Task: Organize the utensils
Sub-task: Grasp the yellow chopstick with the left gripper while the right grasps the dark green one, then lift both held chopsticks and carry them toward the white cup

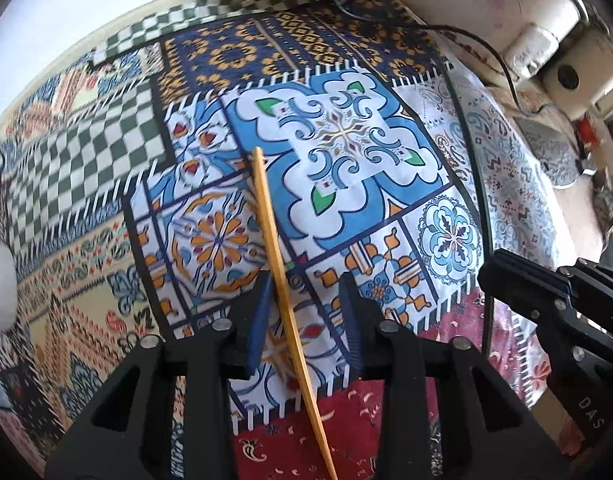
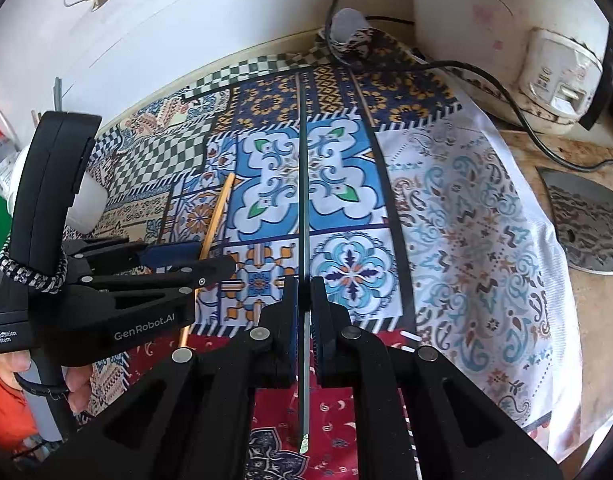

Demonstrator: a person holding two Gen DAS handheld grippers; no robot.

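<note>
Counted two chopsticks, two grippers, one patterned cloth (image 1: 346, 136).

Left gripper (image 1: 304, 308): jaws parted wide, straddled one yellow chopstick (image 1: 276, 248) without clamping; stick touched only the left pad (image 1: 260, 320), lay slanted on the cloth, tip pointing away. Held low, aimed forward across the table.

Right gripper (image 2: 305, 312): jaws nearly closed, pinched one dark chopstick (image 2: 304, 184), stick running straight ahead over the cloth. Level with the left gripper, just beside it.

Farther off: one white appliance (image 2: 554, 60) with black cord (image 2: 486, 80), one grey plate (image 2: 586, 220).
</note>
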